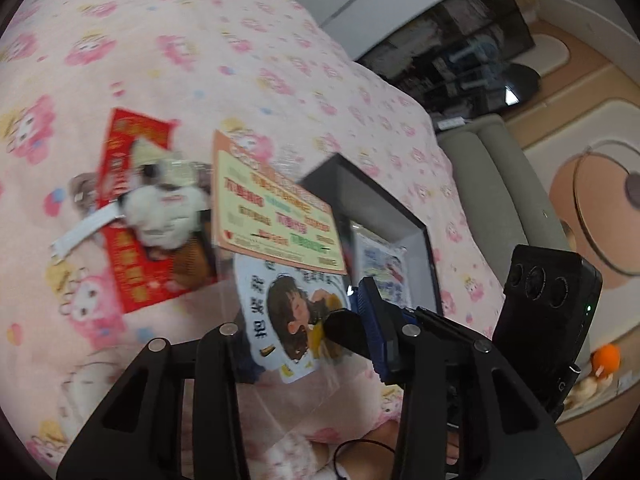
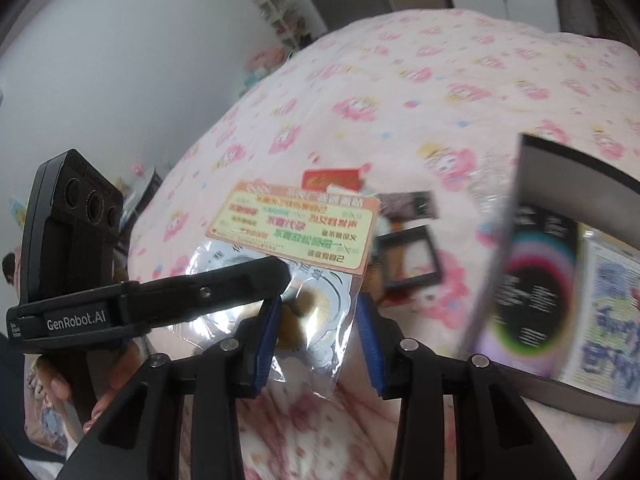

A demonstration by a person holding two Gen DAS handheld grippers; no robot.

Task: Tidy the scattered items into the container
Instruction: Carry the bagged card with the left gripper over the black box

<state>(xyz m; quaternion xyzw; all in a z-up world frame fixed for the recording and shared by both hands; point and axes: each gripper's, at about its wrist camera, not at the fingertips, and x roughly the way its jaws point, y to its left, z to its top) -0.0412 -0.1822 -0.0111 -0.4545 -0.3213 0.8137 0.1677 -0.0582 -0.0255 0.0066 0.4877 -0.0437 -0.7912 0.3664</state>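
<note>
A clear plastic packet [image 1: 280,208] with an orange-edged printed card at its top and a cartoon sticker of a dark-haired child lower down hangs raised above the bed [image 1: 224,48], which is covered in a pink sheet with cartoon figures. The packet sits between the fingers of the left gripper [image 1: 298,308], whose pads stand somewhat apart on either side of it. It also lies between the blue pads of the right gripper [image 2: 319,300], which are likewise a little apart. Each wrist view shows the packet's flat face, and I cannot tell which pads actually press on the plastic. In the right wrist view the left gripper reaches in from the left, one black finger lying across the packet just under the card, and a hand [image 2: 104,392] holds its grip. Just to the right of the packet is the container [image 1: 400,216], a dark open-topped box on the bed with printed cards inside. Farther left on the bed lie a red envelope [image 1: 132,280], a white plush toy [image 1: 168,212] on top of it, and a white strap [image 1: 80,236] touching the toy. A small black frame [image 2: 408,256] lies on the sheet between the packet and the container.
</note>
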